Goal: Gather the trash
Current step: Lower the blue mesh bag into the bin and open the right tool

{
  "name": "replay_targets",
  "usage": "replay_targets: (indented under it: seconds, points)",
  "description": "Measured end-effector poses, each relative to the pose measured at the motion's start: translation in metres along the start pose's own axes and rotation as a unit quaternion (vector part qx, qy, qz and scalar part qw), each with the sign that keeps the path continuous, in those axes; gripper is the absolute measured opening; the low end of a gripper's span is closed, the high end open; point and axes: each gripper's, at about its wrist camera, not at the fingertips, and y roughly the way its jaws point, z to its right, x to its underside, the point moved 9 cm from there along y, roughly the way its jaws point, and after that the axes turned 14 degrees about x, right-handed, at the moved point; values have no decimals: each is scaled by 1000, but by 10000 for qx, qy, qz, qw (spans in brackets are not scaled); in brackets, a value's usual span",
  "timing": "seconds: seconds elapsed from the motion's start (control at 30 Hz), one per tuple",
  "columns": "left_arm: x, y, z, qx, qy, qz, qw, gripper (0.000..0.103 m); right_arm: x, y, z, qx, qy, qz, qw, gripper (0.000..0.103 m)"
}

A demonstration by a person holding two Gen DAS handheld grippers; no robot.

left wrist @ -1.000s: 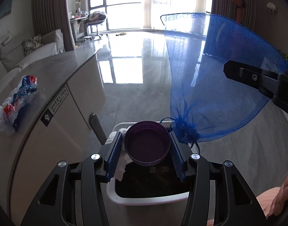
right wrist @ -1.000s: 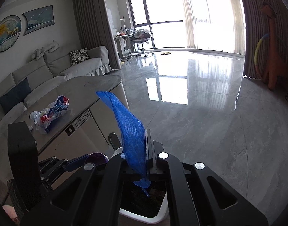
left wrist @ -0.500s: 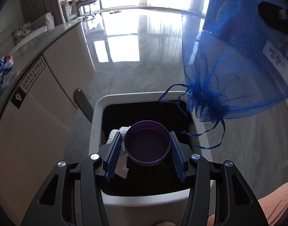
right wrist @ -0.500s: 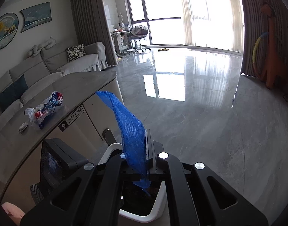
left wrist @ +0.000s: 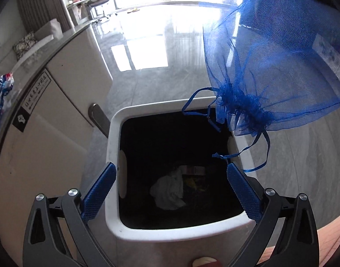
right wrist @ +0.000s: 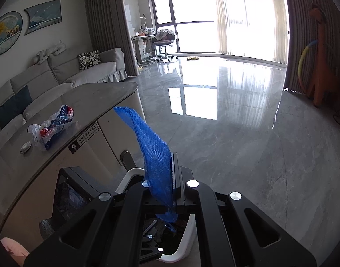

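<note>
My left gripper [left wrist: 171,166] hangs over the white trash bin [left wrist: 112,133], pointing down into it. Its jaws are opening wide and nothing is between the blue pads [left wrist: 98,191]. Inside the dark bin lies crumpled white paper [left wrist: 170,189] among other scraps. My right gripper [right wrist: 172,162] is shut on a blue mesh drawstring bag [right wrist: 152,146]. In the left wrist view that bag [left wrist: 270,66] hangs at the upper right, with its gathered neck and strings dangling over the bin's right rim. In the right wrist view the bin's rim [right wrist: 185,244] lies just below the jaws.
A grey-topped counter [right wrist: 98,93] with white fronts stands left of the bin. On it lie a crumpled red, white and blue plastic wrapper [right wrist: 52,126] and a small round object [right wrist: 25,147]. Glossy grey floor [right wrist: 236,133] stretches to the windows. A sofa [right wrist: 58,75] stands behind the counter.
The left gripper sank and tipped down over the bin, then its jaws spread apart. The purple cap it held is gone from between them. The right gripper kept still with the bag.
</note>
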Motion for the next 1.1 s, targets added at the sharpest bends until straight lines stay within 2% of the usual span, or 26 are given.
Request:
replay_targets:
  seconds: [0.37, 0.67, 0.87, 0.97, 1.1]
  points:
    - [-3, -23, -16, -204, -19, 233, 9995, 98, 2, 0, -3, -11, -113, -28, 9999, 4]
    - [-2, -66, -54, -635, -226, 607, 9959, 98, 8, 5, -11, -51, -203, -150, 9997, 4]
    - [-1, -92, -80, -808, -521, 899, 9913, 98, 18, 21, -23, -170, -176, -476, 9986, 4]
    - [0, -99, -89, -827, -670, 941, 9899, 98, 33, 36, -39, -280, -193, -769, 9965, 4]
    - [0, -105, -98, -898, -762, 987, 9881, 98, 60, 54, -68, -224, -554, -1061, 9926, 4]
